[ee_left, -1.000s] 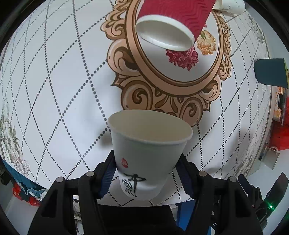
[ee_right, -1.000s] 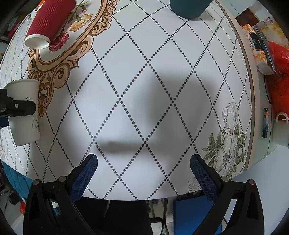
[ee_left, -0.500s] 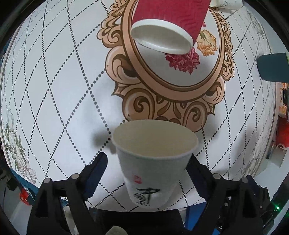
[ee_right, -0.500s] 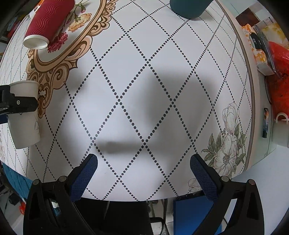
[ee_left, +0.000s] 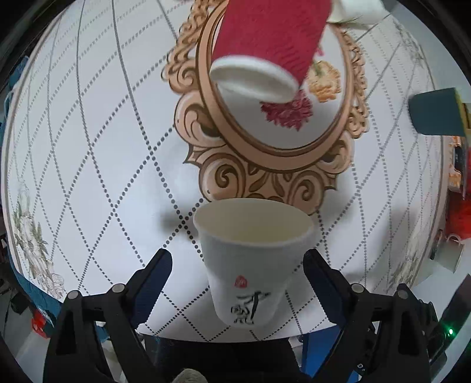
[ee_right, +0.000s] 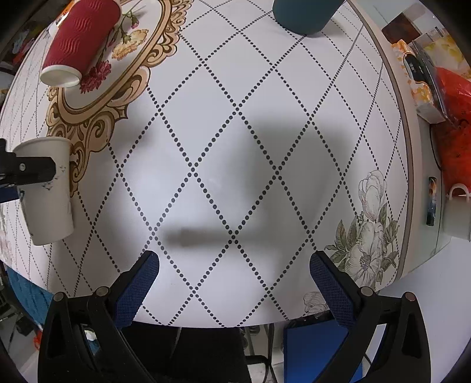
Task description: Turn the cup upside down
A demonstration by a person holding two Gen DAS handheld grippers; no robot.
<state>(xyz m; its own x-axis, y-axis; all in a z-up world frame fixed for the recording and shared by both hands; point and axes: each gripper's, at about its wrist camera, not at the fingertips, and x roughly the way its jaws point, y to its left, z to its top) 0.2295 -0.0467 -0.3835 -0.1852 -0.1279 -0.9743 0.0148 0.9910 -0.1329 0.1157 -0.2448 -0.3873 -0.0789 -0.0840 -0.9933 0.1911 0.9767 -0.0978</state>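
Note:
A white paper cup with black brush lettering stands upright, mouth up, near the table's front edge. My left gripper is open, its blue pads either side of the cup and clear of it. The cup also shows at the far left of the right wrist view, with a left finger across it. A red ribbed cup lies on its side on the gold oval print; it also shows in the right wrist view. My right gripper is open and empty over the table's middle.
A dark teal container stands at the far side, seen at the right in the left wrist view. Boxes and a red bag sit off the table's right edge, with a white mug.
My left gripper has opened and let go of the white cup, which now stands free between the pads. The left gripper has pulled back a little. The right gripper has not moved.

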